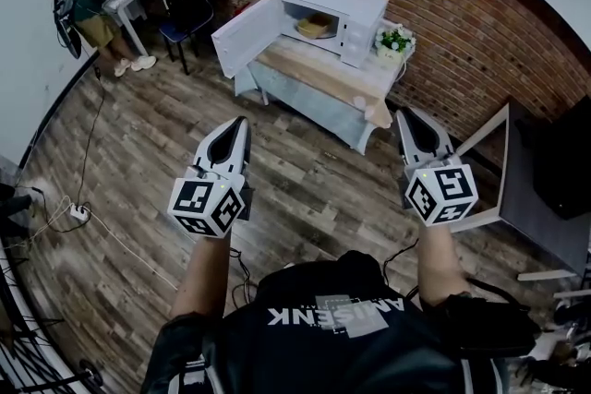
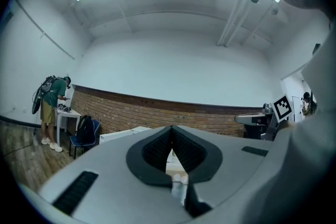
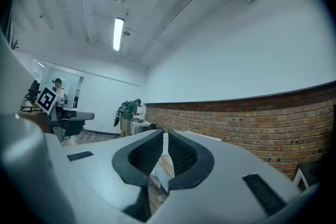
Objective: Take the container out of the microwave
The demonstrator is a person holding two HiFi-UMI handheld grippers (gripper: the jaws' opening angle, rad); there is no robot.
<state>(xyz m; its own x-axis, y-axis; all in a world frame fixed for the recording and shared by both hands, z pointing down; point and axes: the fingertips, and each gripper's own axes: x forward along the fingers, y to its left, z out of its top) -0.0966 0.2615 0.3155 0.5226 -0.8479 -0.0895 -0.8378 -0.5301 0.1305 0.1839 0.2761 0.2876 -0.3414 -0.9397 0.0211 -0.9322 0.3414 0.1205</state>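
Two grippers are recorded in the lower half of the head view: left gripper [image 1: 242, 123] and right gripper [image 1: 406, 115]. Both are pointed toward the microwave [image 1: 355, 9] and kept well apart from it. Fingers [image 2: 153, 150] of each are clenched, tips together, nothing grasped. The microwave is set at upper centre on a white bench [image 1: 314, 77], door [image 1: 245, 34] swung open to the left. The yellowish container [image 1: 316, 26] is seen inside the cavity. A potted plant [image 1: 395, 41] is noted just right of the microwave.

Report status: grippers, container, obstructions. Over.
Left gripper and right gripper shut, empty, short of the table. Container inside microwave, door open. Nothing in the way.
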